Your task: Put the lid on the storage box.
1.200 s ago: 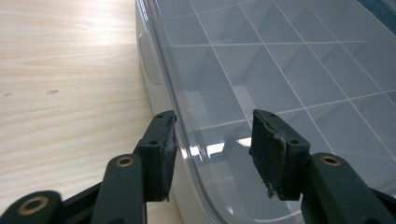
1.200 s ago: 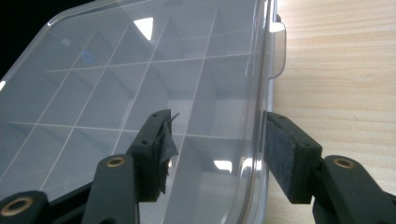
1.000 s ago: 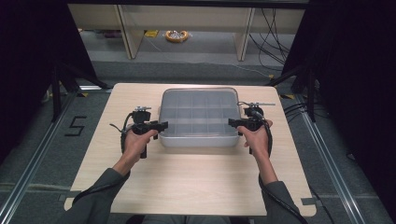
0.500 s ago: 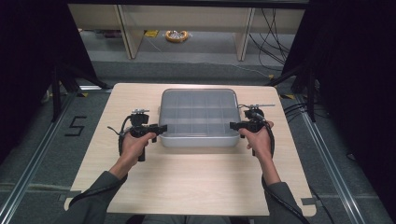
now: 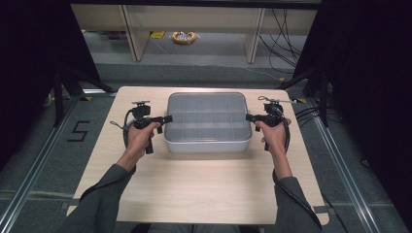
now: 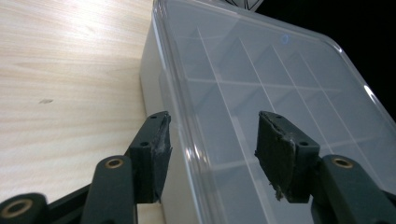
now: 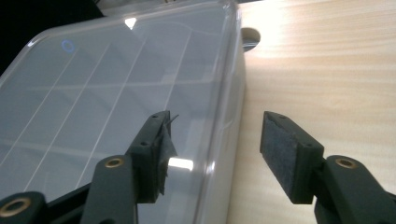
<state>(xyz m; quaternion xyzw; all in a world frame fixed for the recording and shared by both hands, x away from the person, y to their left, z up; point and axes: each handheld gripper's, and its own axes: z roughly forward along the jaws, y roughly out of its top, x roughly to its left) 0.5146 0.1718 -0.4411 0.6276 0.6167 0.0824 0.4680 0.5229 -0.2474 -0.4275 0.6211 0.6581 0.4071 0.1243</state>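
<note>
A clear plastic compartment box (image 5: 209, 121) with a shut see-through lid sits at the middle of the wooden table (image 5: 204, 189). My left gripper (image 5: 168, 119) is at the box's left side and points right at it. In the left gripper view its jaws (image 6: 212, 140) straddle the lid's rim (image 6: 187, 154) without pressing, and they have just been opening. My right gripper (image 5: 248, 117) is at the box's right side. Its jaws (image 7: 215, 140) straddle the right rim (image 7: 224, 140) with gaps on both sides, and they have just been closing. Inside the box (image 7: 93, 84) the dividers show.
Bare table lies in front of the box and to both sides of it. Beyond the far table edge are grey floor, shelf legs (image 5: 255, 41) and a yellow object (image 5: 183, 37). Cables (image 5: 311, 114) trail off at the right.
Both hands have slid a little toward the far side along the box's edges; the right gripper's tips have also drawn outward. The box has stayed in place.
</note>
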